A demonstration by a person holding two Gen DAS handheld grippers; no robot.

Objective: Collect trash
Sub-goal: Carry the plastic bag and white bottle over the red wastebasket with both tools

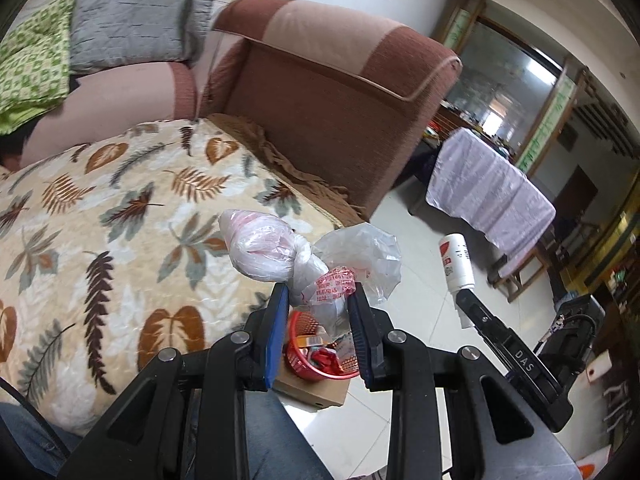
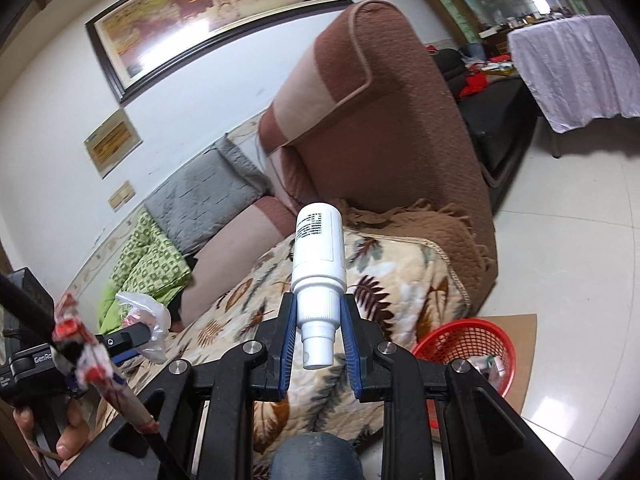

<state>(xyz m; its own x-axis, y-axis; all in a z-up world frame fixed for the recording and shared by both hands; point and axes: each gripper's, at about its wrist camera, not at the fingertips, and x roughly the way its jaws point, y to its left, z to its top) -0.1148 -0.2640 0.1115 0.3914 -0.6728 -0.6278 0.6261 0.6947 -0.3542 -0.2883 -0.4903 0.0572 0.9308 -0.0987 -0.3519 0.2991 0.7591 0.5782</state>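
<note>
Meanwhile, left gripper (image 1: pixel 318 300) clenched on knotted plastic bag (image 1: pixel 280 252) protruding beyond fingers; right gripper (image 2: pixel 318 312) grasping white bottle (image 2: pixel 319 248) by its neck.

A brown upholstered sofa (image 2: pixel 384 128) carries a cream leaf-patterned quilted blanket (image 1: pixel 120 216) spread over its seat, with a brown fringed throw (image 2: pixel 432 232) lying between that blanket and the sofa's armrest. Further along the sofa from the armrest, a grey quilted cushion (image 1: pixel 128 24) leans on the backrest, and a green patterned quilt (image 1: pixel 32 68) lies bunched beside it. On the glossy white tiled floor (image 2: pixel 568 240) just off the armrest end, a flat sheet of brown cardboard (image 2: pixel 520 356) lies under a red plastic mesh basket (image 2: pixel 468 336)
</note>
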